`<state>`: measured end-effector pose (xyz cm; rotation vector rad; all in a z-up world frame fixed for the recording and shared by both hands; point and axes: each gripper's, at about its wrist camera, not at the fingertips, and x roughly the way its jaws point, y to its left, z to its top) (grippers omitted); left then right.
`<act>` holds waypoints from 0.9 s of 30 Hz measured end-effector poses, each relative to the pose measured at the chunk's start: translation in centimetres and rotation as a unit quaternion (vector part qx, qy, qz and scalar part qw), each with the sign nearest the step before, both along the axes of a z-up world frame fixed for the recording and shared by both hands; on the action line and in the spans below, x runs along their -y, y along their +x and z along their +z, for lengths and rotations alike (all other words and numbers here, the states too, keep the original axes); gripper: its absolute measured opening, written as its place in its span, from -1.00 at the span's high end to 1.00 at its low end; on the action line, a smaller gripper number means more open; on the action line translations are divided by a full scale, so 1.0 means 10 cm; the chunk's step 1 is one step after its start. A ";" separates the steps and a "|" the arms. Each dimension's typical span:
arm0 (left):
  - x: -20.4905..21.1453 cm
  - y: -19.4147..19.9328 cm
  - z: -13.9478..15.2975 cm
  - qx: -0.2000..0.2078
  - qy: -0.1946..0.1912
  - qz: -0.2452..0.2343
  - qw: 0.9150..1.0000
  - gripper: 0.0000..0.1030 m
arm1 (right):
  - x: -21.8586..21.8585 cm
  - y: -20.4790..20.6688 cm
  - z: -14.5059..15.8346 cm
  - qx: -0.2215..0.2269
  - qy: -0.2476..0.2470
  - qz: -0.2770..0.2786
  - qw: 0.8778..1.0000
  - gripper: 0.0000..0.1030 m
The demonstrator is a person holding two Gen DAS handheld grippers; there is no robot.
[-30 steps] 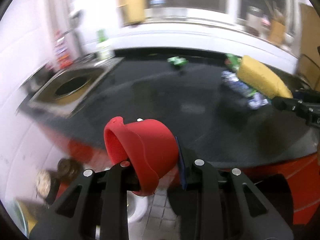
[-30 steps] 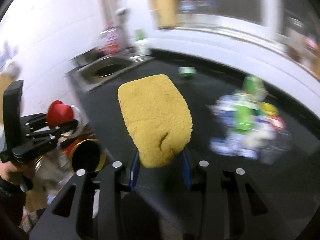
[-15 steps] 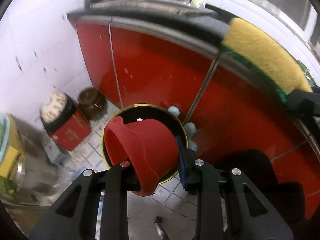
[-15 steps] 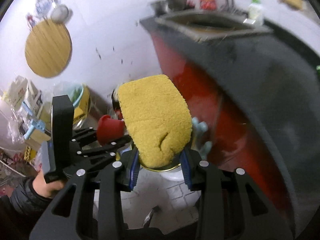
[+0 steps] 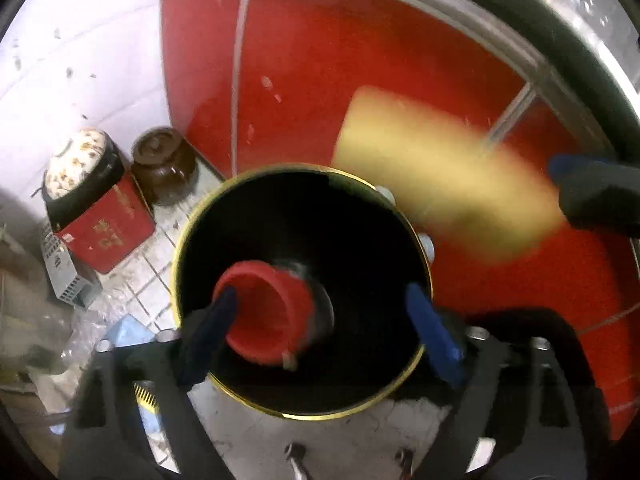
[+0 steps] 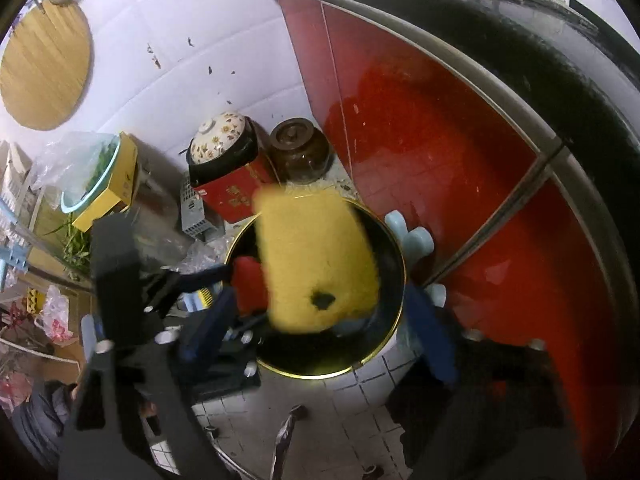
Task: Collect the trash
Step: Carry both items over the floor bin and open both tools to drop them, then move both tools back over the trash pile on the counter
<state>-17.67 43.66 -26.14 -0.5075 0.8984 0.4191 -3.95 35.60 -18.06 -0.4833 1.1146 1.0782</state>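
Both blue-padded fingers of the left gripper [image 5: 320, 316] stand spread wide over the black, gold-rimmed trash bin [image 5: 224, 384] on the tiled floor. A red cup [image 5: 264, 312] sits blurred inside the bin's mouth, touching only the left pad — nothing pinches it. Beside it, above the bin's far rim, the yellow sponge [image 5: 436, 176] is smeared with motion, against the red cabinet doors [image 5: 320, 72]. A brown jar [image 5: 162, 164] and a red box [image 5: 102, 232] stand beside the bin.

From the right wrist, the right gripper [image 6: 316, 316] is also splayed — its fingers clear of the sponge [image 6: 316, 260], which hangs loose over the bin [image 6: 384, 344]. The cup [image 6: 250, 284] shows red behind it, by the left gripper [image 6: 208, 276].
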 end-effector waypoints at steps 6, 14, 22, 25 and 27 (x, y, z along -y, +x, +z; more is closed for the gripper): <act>-0.05 -0.02 0.03 0.002 -0.007 0.006 1.000 -0.66 | 0.03 0.05 -0.04 -0.003 0.001 -0.001 1.000 -0.64; 0.16 -0.03 0.70 0.030 0.035 0.004 0.999 -0.66 | 0.58 0.01 0.56 0.020 0.051 -0.011 0.998 -0.65; 1.30 0.47 1.84 0.082 0.113 -0.105 0.985 -0.81 | 2.20 0.25 1.73 0.114 0.132 -0.140 0.975 -0.81; 1.86 0.82 2.15 0.096 0.121 -0.167 0.974 -0.85 | 2.98 0.44 2.00 0.154 0.129 -0.226 0.953 -0.81; 2.32 1.10 2.33 0.104 0.118 -0.212 0.965 -0.86 | 3.61 0.54 2.12 0.177 0.124 -0.292 0.932 -0.82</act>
